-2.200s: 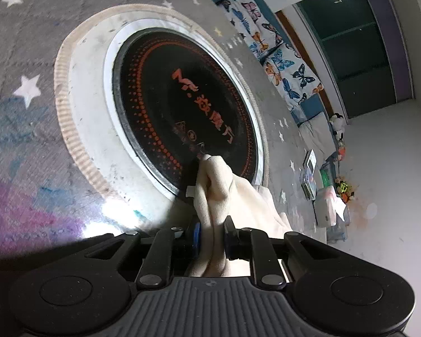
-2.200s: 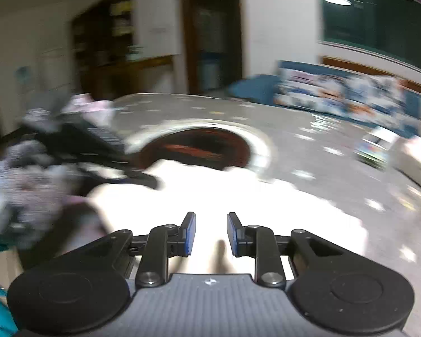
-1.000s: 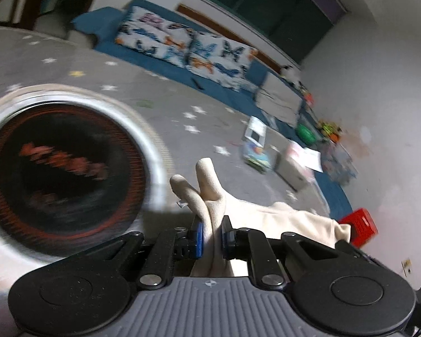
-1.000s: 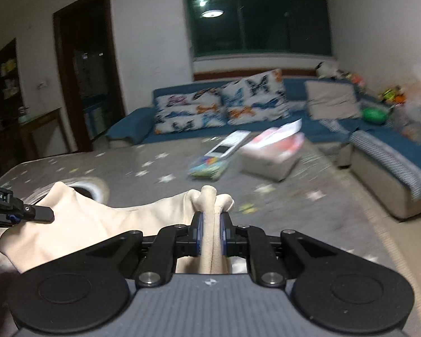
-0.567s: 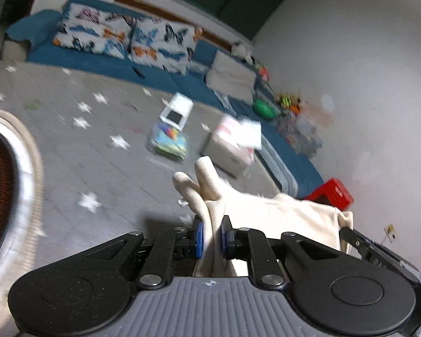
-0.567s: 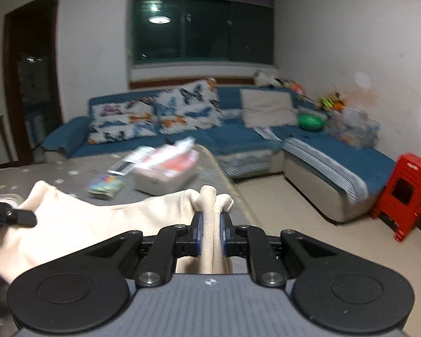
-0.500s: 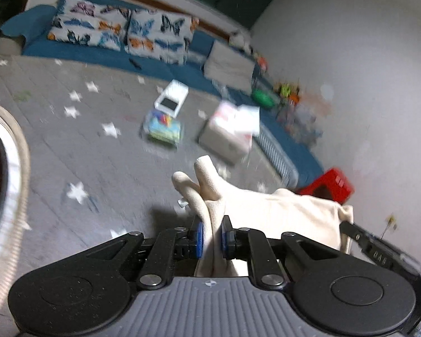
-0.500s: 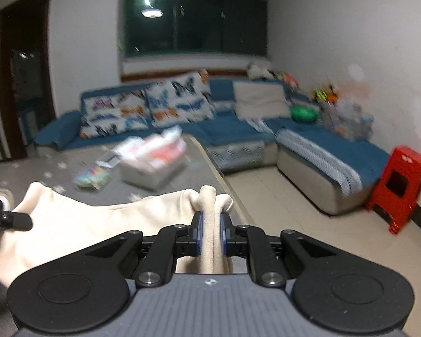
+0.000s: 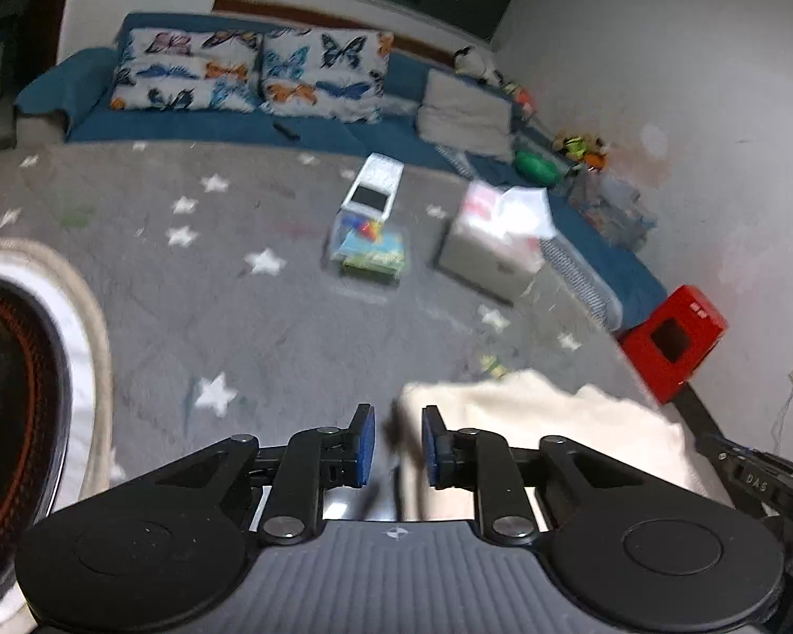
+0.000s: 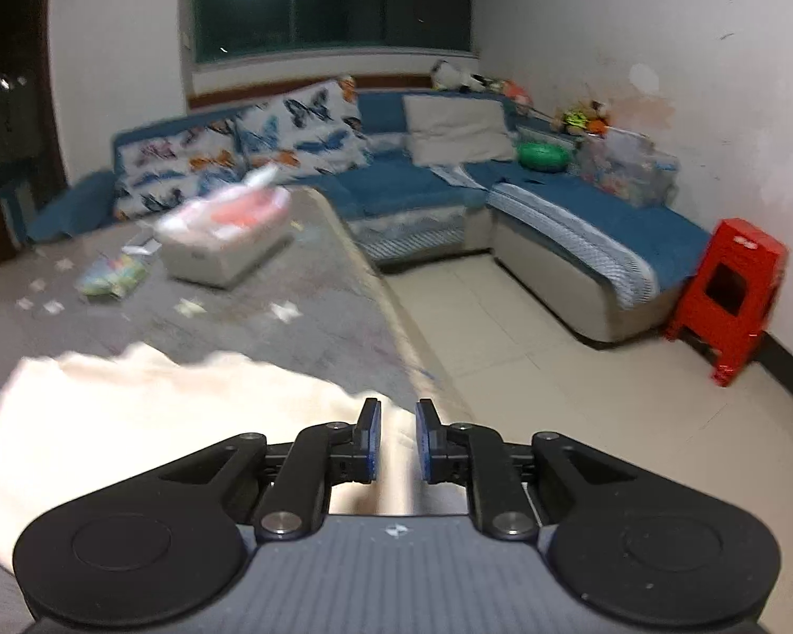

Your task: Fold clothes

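Cream garment (image 9: 544, 422) now dropped flat on the grey star-print table (image 9: 269, 327), near its edge | left gripper (image 9: 396, 438) jaws just eased apart, cloth edge loose between them | right gripper (image 10: 396, 441) narrow gap, nothing pinched | both corners released, so this fold looks placed

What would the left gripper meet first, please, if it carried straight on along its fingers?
Probably the grey star-patterned table cover, just ahead of the left gripper; the cream cloth garment lies slightly right of that line, though depth is unclear.
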Tool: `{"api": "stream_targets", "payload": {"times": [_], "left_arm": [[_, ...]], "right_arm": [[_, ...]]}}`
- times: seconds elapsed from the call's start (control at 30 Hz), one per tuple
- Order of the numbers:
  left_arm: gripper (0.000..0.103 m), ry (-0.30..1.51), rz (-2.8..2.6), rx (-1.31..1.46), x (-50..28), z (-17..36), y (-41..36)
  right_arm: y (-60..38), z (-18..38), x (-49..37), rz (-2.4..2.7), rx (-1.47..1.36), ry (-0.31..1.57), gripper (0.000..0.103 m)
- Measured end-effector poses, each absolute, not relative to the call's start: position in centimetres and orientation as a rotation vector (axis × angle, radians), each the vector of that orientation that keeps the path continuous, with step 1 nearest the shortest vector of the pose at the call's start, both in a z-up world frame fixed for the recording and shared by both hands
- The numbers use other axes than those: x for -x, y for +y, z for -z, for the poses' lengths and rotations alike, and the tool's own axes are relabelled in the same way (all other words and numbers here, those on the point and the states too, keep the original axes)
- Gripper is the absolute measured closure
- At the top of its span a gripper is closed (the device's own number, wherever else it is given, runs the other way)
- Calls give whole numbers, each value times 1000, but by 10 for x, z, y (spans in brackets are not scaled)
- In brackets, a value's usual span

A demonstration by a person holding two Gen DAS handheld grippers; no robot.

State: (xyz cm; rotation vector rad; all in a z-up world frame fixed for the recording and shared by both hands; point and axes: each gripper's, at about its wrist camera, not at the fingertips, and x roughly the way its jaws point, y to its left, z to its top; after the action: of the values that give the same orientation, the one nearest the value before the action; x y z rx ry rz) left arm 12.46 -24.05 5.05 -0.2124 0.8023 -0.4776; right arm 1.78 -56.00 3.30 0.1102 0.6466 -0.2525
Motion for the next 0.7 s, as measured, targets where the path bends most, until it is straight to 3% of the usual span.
{"api": "stream_targets", "payload": {"times": [0.37,0.5,0.7], "left_arm": [[83,814,649,155,-129,-44,-306],[83,820,681,142,-136,-37,-324],[83,836,685,112,-147,-26,-344]], "right_arm": [[-530,-28,-48,130,-121,651,89],[-521,-27,-55,105,-97,649,80],[-516,-16,-70,91,-92,670,79]]}}
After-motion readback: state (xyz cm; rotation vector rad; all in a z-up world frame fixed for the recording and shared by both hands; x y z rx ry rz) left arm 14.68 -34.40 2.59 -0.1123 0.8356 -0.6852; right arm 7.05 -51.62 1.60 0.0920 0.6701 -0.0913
